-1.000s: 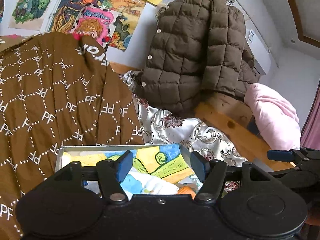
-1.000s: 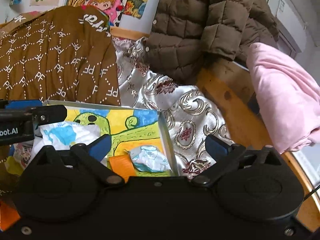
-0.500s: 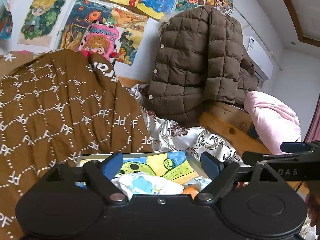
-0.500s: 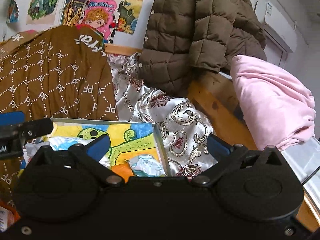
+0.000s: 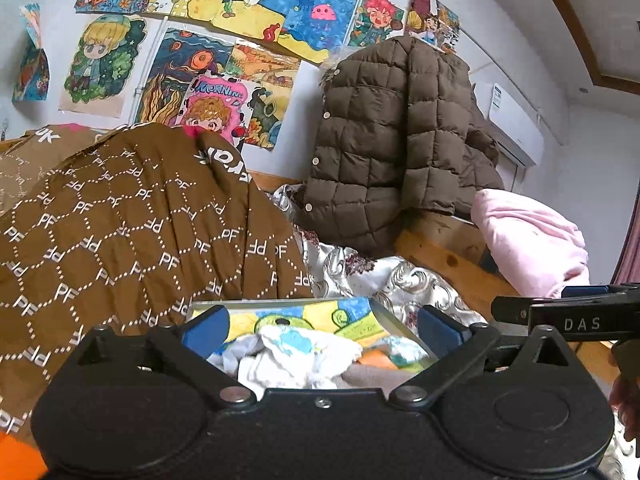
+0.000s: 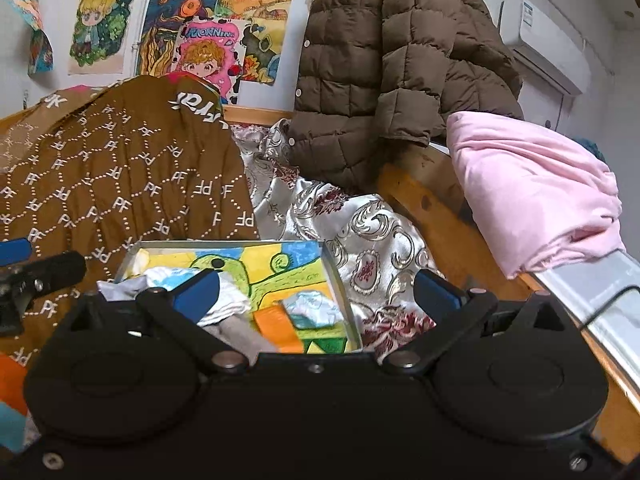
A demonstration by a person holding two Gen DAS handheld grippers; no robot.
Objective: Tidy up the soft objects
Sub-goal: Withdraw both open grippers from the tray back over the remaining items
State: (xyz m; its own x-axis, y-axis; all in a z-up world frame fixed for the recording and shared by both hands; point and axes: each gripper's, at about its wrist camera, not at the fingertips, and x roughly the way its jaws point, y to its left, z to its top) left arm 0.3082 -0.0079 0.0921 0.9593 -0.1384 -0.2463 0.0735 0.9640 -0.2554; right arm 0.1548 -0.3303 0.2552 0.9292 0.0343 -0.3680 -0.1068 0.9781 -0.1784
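Note:
A shallow metal-rimmed box (image 6: 331,269) with a bright painted bottom lies on the bed; it also shows in the left wrist view (image 5: 382,312). In it lie a white-and-blue cloth (image 5: 296,346), a small folded white-blue cloth (image 6: 312,310), an orange piece (image 6: 276,326) and a grey cloth (image 6: 240,334). My left gripper (image 5: 320,330) is open and empty above the box. My right gripper (image 6: 316,292) is open and empty above the box's right part. Each gripper shows at the edge of the other's view.
A brown patterned quilt (image 5: 120,232) is heaped at the left. A silver floral sheet (image 6: 360,232) lies right of the box. A brown puffer jacket (image 6: 392,64) hangs behind. A pink folded blanket (image 6: 528,184) rests on the wooden bed rail (image 6: 432,224).
My left gripper opened wider and both grippers pulled back and tilted up, so more of the wall shows. The white-and-blue cloth now lies free in the box.

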